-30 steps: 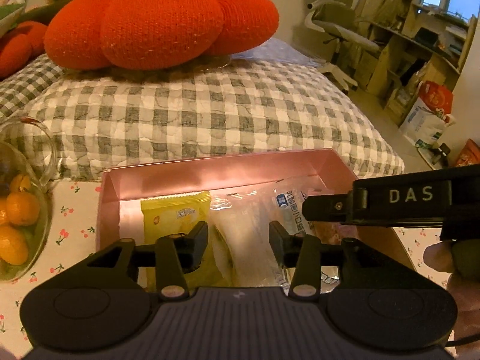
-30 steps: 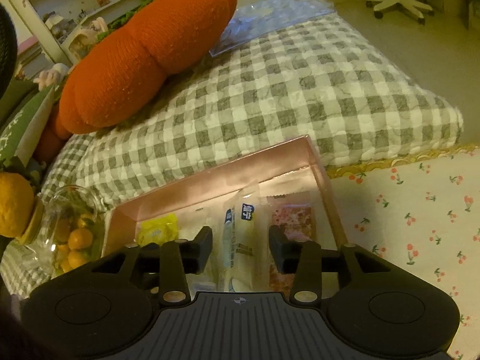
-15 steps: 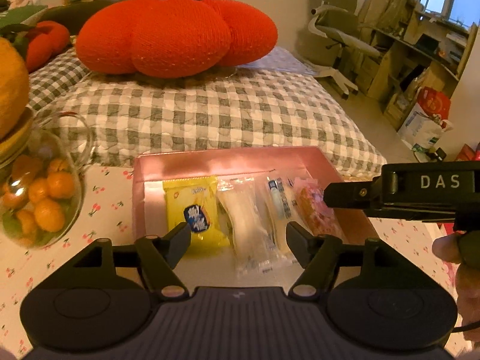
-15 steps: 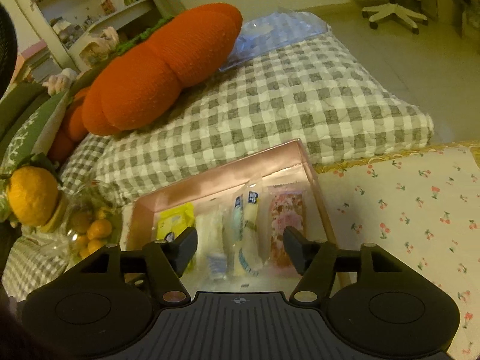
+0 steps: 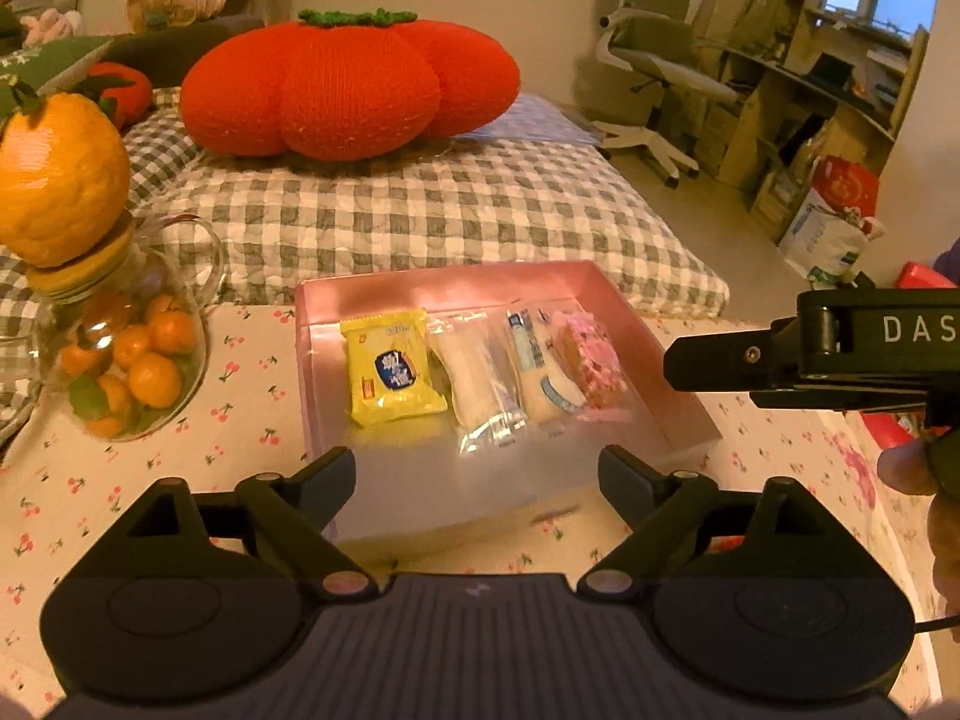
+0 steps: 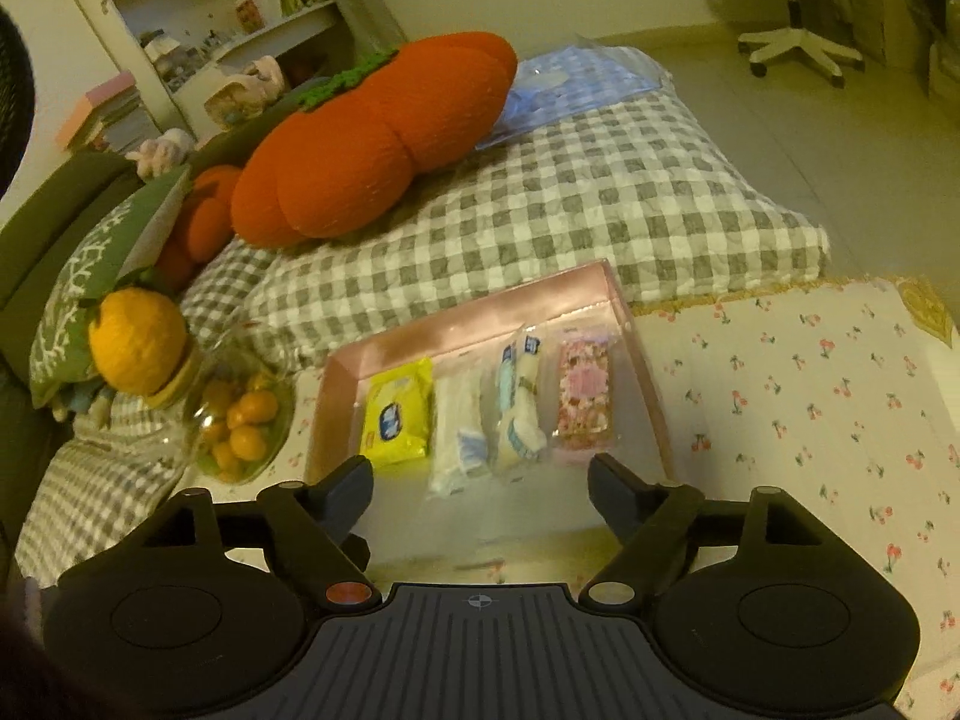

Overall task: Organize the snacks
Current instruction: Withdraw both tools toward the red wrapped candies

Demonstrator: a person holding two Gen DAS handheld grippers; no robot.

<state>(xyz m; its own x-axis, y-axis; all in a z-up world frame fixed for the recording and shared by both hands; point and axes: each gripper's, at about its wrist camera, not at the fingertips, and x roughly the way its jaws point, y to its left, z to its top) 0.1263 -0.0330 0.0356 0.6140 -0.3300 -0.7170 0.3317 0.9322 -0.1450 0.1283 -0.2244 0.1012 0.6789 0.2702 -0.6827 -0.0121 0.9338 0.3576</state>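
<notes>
While four snack packets lie side by side in the pink tray [image 5: 654, 354] on the cherry-print cloth [image 6: 810, 396], we hold both tools above its near edge. Our left gripper [image 5: 477, 471] and right gripper [image 6: 480, 483] have just been opening; their jaws stand wide apart with nothing between them. From left: yellow packet [image 5: 391, 373], clear packet [image 5: 474, 384], white-and-blue packet [image 5: 540, 372], pink packet [image 5: 591, 367].

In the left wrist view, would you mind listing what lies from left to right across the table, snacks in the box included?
Glass jar of small oranges → yellow snack packet → clear-wrapped white snack → blue-labelled white snack → pink snack packet, all four inside the pink box.
</notes>
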